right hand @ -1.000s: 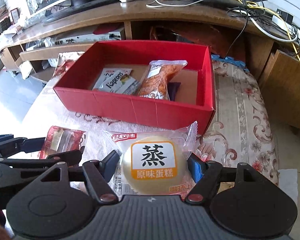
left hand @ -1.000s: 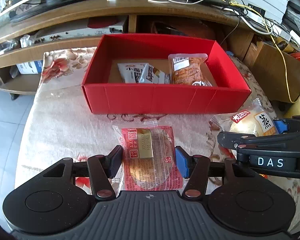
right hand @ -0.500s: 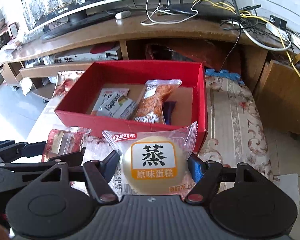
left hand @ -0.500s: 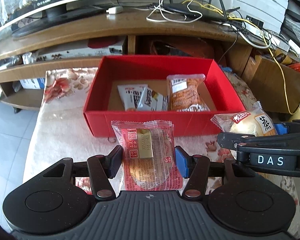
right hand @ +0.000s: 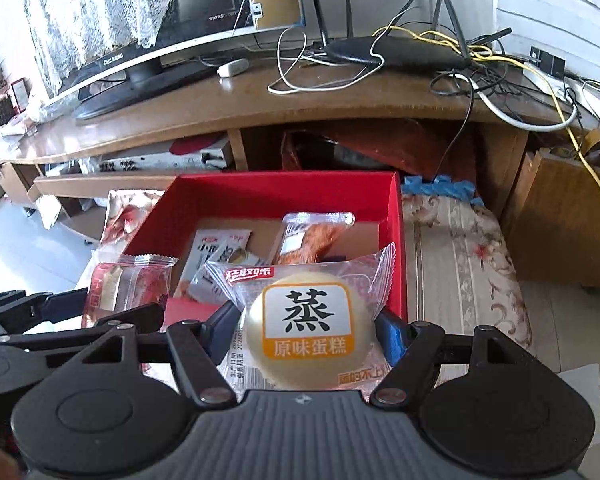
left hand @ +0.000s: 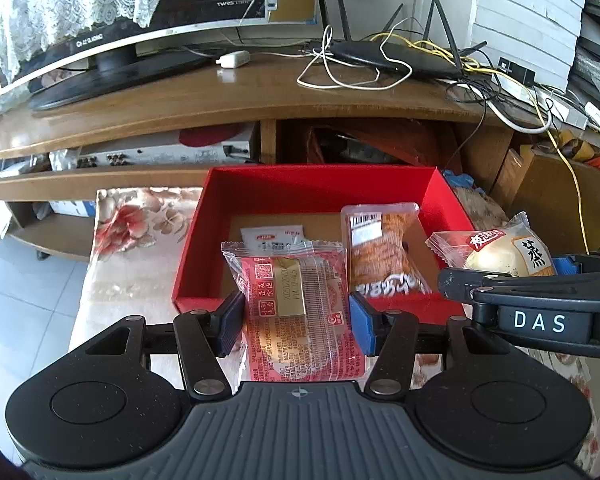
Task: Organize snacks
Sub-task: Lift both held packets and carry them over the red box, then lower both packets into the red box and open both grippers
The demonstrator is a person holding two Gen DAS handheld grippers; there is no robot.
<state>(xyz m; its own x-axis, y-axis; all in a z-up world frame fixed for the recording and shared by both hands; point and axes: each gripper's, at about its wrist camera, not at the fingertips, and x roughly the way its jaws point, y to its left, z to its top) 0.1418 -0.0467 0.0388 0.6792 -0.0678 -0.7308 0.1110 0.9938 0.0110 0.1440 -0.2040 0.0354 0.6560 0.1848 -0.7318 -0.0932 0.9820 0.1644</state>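
Here each gripper (left hand: 296, 322) (right hand: 310, 330) clamps 1 snack (left hand: 300, 316) (right hand: 308, 326) before the red box (left hand: 196, 256).

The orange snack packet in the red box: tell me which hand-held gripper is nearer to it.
Right, narrowly. The orange packet lies just beyond the right hand-held gripper; from the left hand-held gripper it sits ahead and off to the right.

Black, matte, faintly speckled plastic throughout the left gripper (left hand: 296, 316) and right gripper (right hand: 308, 330). 2 round housings with raised discs flanking a ribbed grey centre plate marked with a small compass-like emblem. Angled link arms pinned with silver round-headed screws. Blue ribbed pads on the fingers (left hand: 362, 324). White "DAS" lettering along the side.
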